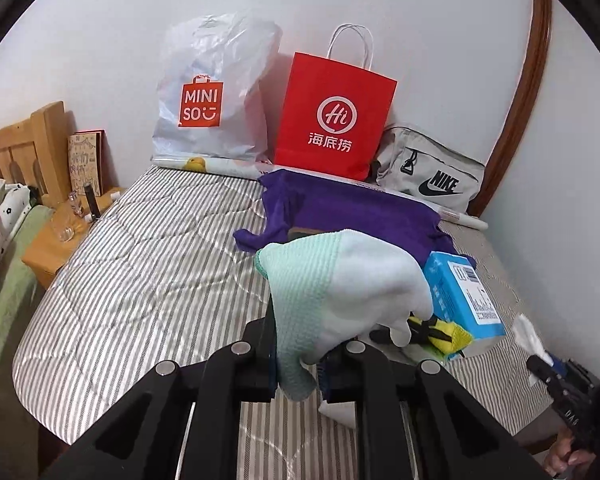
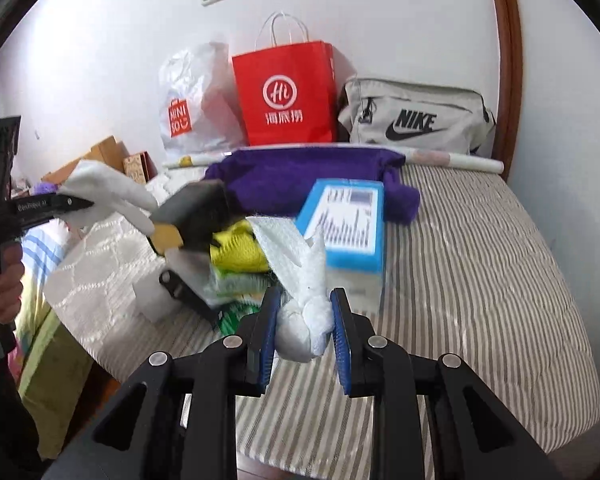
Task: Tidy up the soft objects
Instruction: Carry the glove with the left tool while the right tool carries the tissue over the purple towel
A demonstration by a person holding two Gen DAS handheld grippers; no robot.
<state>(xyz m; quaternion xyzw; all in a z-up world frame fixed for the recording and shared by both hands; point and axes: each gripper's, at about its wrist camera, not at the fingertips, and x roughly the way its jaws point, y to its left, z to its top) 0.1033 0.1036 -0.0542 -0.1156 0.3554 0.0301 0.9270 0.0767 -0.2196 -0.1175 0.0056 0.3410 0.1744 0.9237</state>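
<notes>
left gripper (image 1: 298, 364) clamped on mint-white sock (image 1: 340, 292), toe away; right gripper (image 2: 305, 332) clamped on knotted white cloth (image 2: 304, 312), tail forward

Both hand-held grippers — left (image 1: 298, 364), right (image 2: 305, 336) — clamped, raised.

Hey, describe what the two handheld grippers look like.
Both are black angular frames with round silver pivot pins. The right gripper has ribbed blue pads on its fingers. The left gripper carries small white lettering along its side, seen from the right wrist view.
</notes>
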